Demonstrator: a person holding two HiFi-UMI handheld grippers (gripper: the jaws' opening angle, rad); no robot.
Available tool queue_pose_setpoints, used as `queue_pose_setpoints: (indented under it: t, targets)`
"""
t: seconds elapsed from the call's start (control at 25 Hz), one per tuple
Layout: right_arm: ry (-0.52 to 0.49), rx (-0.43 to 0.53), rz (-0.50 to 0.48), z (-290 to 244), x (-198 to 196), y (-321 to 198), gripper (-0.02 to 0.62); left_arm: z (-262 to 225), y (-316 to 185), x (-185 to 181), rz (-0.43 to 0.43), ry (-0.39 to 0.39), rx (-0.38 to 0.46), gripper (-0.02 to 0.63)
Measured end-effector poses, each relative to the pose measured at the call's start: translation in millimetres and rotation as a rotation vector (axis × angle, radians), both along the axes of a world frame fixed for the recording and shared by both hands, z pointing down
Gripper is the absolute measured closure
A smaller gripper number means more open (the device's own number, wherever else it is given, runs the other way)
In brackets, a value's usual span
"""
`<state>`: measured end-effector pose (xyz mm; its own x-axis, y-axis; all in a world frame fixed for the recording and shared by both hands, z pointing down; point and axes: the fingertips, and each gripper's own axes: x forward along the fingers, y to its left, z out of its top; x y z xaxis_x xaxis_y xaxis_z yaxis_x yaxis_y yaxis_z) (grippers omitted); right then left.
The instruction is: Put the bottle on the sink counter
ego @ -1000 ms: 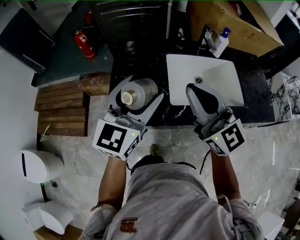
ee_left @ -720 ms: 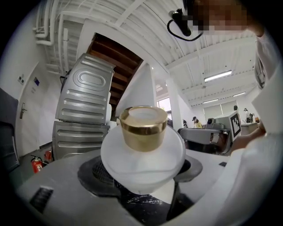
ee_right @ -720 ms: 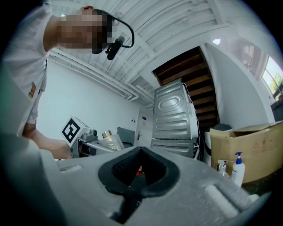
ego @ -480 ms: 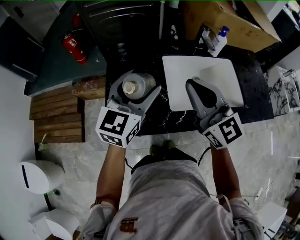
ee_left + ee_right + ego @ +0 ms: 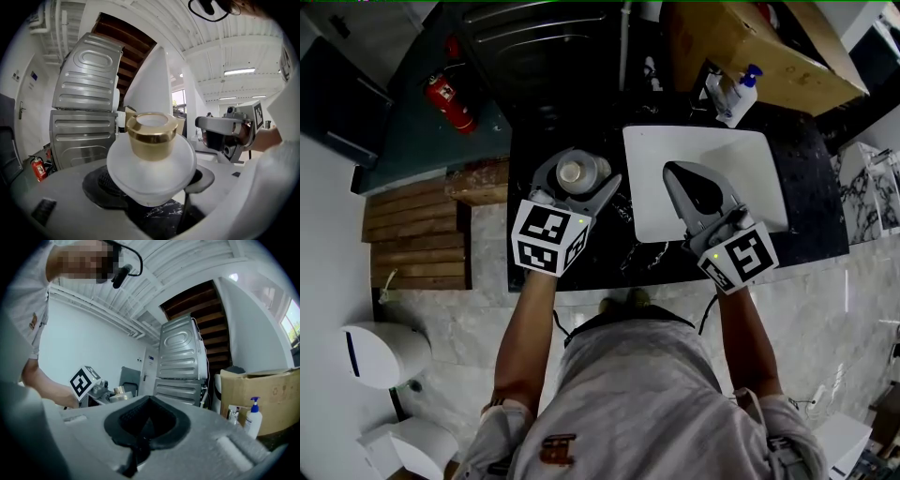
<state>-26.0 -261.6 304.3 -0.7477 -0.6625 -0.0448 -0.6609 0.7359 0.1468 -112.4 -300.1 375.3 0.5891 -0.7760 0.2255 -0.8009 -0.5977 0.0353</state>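
A: Where's the bottle (image 5: 151, 159)?
B: In my left gripper (image 5: 578, 178) - jaws wide, clamped on its white body, gold cap up, over the black counter (image 5: 609, 253) just left of the sink (image 5: 652, 155). Can't tell whether its base touches.
A: Your right gripper (image 5: 680, 178)?
B: Jaws pressed together, nothing between them - above the sink.
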Motion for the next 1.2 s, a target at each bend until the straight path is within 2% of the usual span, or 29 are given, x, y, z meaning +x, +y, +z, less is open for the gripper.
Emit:
queue_pose_setpoints:
  t: [0.44,0.68,1.2]
  targets:
    - [-0.008,-0.036,-0.012,19,12,-27,0.595,72,-50,2,-0.028,-0.125,-0.158,0.277]
    - [-0.008,-0.049,-0.008,24,23,-38,0.595,104,-61,2,-0.039,-0.166,-0.240,0.278]
    - [-0.008,-0.072,-0.016,32,34,-47,0.595,131,-61,6,-0.017,-0.222,-0.329,0.276]
